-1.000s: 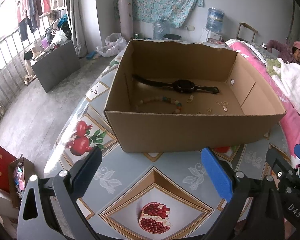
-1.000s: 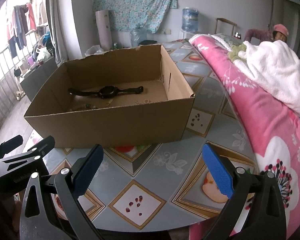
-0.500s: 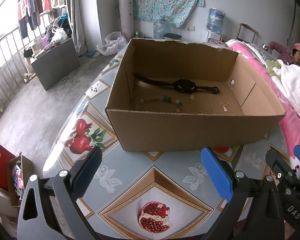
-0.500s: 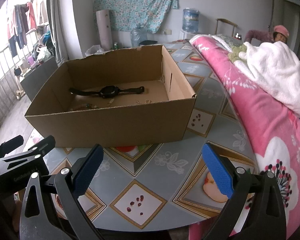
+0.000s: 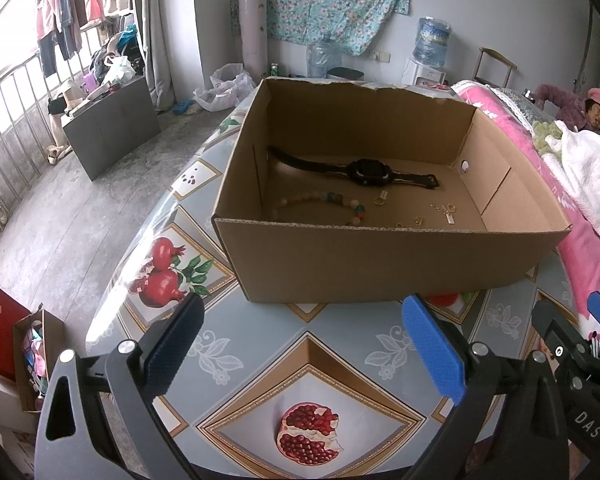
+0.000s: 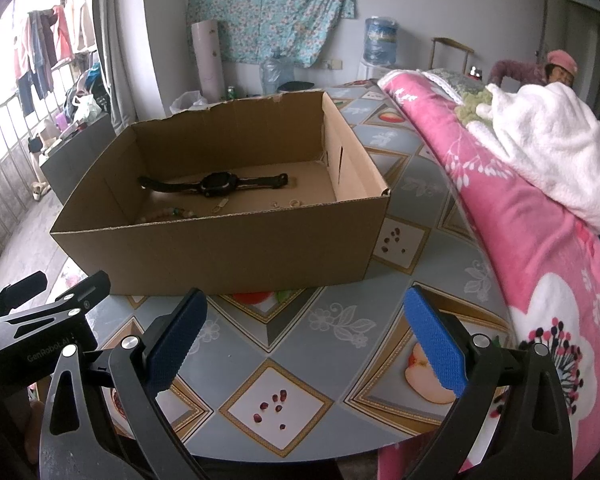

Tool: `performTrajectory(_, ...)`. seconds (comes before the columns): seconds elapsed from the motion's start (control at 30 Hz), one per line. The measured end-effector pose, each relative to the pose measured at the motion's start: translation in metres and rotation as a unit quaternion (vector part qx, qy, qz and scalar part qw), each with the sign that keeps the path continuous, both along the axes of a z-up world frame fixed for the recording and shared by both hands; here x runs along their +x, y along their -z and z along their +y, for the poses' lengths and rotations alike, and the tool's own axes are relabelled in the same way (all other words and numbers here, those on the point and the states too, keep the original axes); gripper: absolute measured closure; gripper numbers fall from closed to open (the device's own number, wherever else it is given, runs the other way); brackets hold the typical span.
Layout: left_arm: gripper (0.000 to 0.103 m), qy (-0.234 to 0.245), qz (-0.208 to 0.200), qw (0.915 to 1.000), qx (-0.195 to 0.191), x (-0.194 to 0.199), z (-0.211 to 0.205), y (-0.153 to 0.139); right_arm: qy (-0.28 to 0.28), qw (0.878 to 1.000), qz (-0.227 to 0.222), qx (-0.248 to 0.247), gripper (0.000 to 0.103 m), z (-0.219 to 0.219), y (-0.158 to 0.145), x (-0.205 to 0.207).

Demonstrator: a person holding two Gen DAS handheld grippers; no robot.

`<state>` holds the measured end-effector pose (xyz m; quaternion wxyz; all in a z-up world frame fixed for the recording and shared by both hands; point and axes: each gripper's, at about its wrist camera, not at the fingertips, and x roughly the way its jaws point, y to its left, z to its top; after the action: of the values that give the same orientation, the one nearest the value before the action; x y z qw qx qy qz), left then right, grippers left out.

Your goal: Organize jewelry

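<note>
Jewelry, a black watch (image 5: 370,171), bead bracelet (image 5: 328,203) and small gold pieces (image 5: 444,212), lies inside the cardboard box (image 5: 380,260) at twelve o'clock. The left gripper (image 5: 300,344) and right gripper (image 6: 306,340) hover wide apart, holding nothing.

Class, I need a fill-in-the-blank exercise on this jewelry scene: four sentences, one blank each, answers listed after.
1. The watch lies inside the cardboard ____.
2. The bead bracelet lies nearer the box's front wall than the ____ does.
3. The left hand-held gripper and the right hand-held gripper are both ____ and hold nothing.
4. Right of the box lies a ____ blanket with white flowers.

Missing words: box; watch; open; pink
</note>
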<state>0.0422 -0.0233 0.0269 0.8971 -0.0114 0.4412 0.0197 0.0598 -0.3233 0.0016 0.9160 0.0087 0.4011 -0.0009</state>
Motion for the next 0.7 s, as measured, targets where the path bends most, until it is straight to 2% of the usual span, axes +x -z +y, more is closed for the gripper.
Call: performTrajectory(0.7,0.006,-0.003,-0.001,1.0,-0.002,-0.0018,-0.0008,0.0002,0.0,1.0,0.0,0.001,0.008,0.0009,0.0,-0.001)
